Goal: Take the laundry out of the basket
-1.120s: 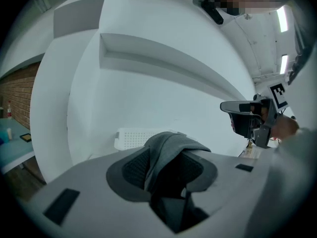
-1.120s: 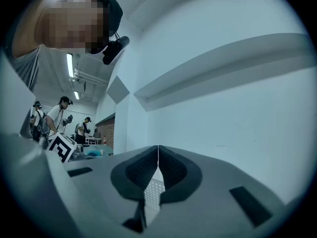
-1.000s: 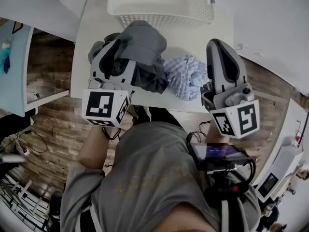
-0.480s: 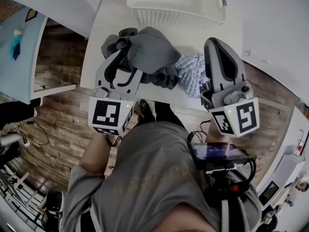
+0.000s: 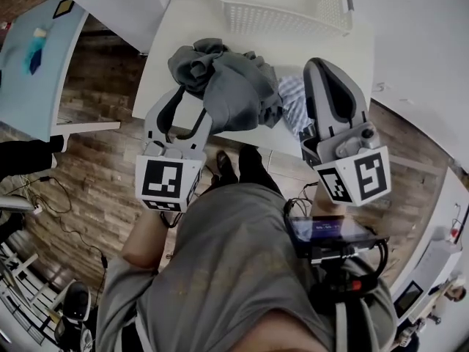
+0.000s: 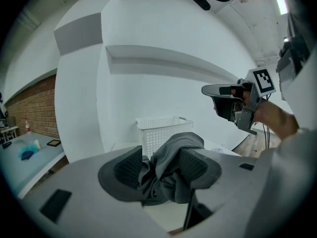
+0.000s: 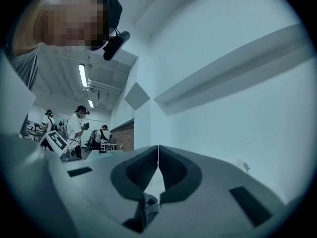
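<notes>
since the grey garment [image 5: 234, 86] already lies heaped on the white surface [image 5: 187, 28] just in front of the basket [image 5: 286, 17], the left gripper [image 5: 192, 103] has no more use for it. its jaws have just been opening and stand apart, with a fold of grey cloth loose between them rather than pinched, as i read it. a blue-striped garment [image 5: 294, 107] lies touching the heap, also out of the basket. the right gripper [image 5: 324, 68] hangs over that striped piece with its jaws pressed together on nothing, probably idle while the left lets go. what shows of the basket's inside looks bare, so the unloading seems nearly or wholly done.
</notes>
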`<action>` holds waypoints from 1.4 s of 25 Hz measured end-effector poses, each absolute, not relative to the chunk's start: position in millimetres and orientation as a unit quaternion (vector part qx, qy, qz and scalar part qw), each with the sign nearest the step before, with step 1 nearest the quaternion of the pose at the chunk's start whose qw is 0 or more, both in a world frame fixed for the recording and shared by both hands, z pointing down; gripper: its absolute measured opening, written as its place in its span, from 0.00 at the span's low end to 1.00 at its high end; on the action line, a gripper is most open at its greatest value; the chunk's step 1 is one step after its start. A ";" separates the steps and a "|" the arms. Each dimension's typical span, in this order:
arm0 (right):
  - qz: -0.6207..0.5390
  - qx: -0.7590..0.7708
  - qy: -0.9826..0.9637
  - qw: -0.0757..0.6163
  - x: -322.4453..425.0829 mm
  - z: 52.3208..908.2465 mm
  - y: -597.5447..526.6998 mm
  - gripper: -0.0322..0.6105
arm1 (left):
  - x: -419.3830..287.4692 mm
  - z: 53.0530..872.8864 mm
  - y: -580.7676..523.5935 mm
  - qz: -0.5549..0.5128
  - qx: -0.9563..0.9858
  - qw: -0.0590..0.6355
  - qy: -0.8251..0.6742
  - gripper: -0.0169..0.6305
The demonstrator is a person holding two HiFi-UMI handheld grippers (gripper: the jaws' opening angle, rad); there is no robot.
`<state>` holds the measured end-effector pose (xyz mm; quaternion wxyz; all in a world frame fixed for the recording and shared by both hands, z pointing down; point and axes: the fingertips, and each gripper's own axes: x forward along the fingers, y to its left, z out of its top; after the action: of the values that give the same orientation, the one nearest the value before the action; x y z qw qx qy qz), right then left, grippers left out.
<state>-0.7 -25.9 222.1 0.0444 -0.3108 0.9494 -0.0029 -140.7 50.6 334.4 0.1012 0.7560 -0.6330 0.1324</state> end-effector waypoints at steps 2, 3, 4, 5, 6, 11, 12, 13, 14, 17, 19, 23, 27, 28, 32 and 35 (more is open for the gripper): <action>-0.004 -0.302 0.952 0.046 -9.1 221.7 -19.3 0.06 | -152.1 334.6 60.4 0.140 0.743 0.099 -0.647 0.36; -0.004 -0.298 0.953 0.046 -13.3 221.5 -16.2 0.06 | -157.9 334.3 64.1 0.144 0.737 0.097 -0.653 0.36; -0.003 -0.294 0.955 0.046 -17.4 221.0 -13.2 0.06 | -163.7 333.5 67.1 0.146 0.731 0.096 -0.659 0.36; -0.002 -0.290 0.956 0.046 -21.3 220.4 -10.6 0.06 | -169.7 332.4 69.4 0.149 0.726 0.093 -0.665 0.36; -0.001 -0.287 0.957 0.047 -24.8 219.8 -8.4 0.06 | -175.5 331.0 70.7 0.152 0.721 0.090 -0.670 0.36; 0.003 -0.286 0.957 0.044 -32.1 217.6 -3.1 0.06 | -188.5 321.7 60.2 0.152 0.720 0.073 -0.673 0.36; 0.004 -0.288 0.957 0.043 -31.4 217.2 -2.5 0.06 | -188.4 318.2 56.4 0.150 0.723 0.069 -0.671 0.36; 0.005 -0.291 0.956 0.043 -29.9 216.7 -2.4 0.06 | -188.2 314.8 52.8 0.150 0.725 0.064 -0.669 0.37; 0.006 -0.294 0.955 0.042 -27.7 216.2 -3.2 0.06 | -188.6 312.0 49.6 0.150 0.727 0.060 -0.668 0.37; 0.004 -0.305 0.951 0.044 -20.3 215.5 -10.0 0.06 | -196.7 309.8 44.9 0.159 0.724 0.056 -0.669 0.39; -0.001 -0.308 0.950 0.047 -18.3 217.2 -16.2 0.06 | -207.6 312.7 46.8 0.175 0.715 0.055 -0.674 0.40; -0.017 -0.295 0.954 0.050 -26.1 225.7 -25.0 0.06 | -231.0 326.9 62.2 0.208 0.692 0.070 -0.688 0.42; -0.031 -0.268 0.962 0.047 -46.9 235.9 -23.3 0.06 | -246.4 339.7 80.3 0.227 0.673 0.085 -0.699 0.42; -0.034 -0.261 0.964 0.045 -52.3 238.2 -22.3 0.06 | -249.6 341.7 83.4 0.228 0.670 0.088 -0.701 0.42; -0.042 -0.242 0.969 0.034 -66.7 248.6 -23.3 0.06 | -253.6 346.1 86.6 0.227 0.662 0.094 -0.708 0.42; -0.050 -0.229 0.972 0.023 -72.6 257.0 -22.3 0.06 | -249.3 343.7 84.7 0.223 0.662 0.092 -0.709 0.42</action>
<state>-72.6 -22.3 257.0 0.0225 -0.2291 0.9719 -0.0498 -249.3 84.7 343.7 0.0923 0.6622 -0.7093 0.2233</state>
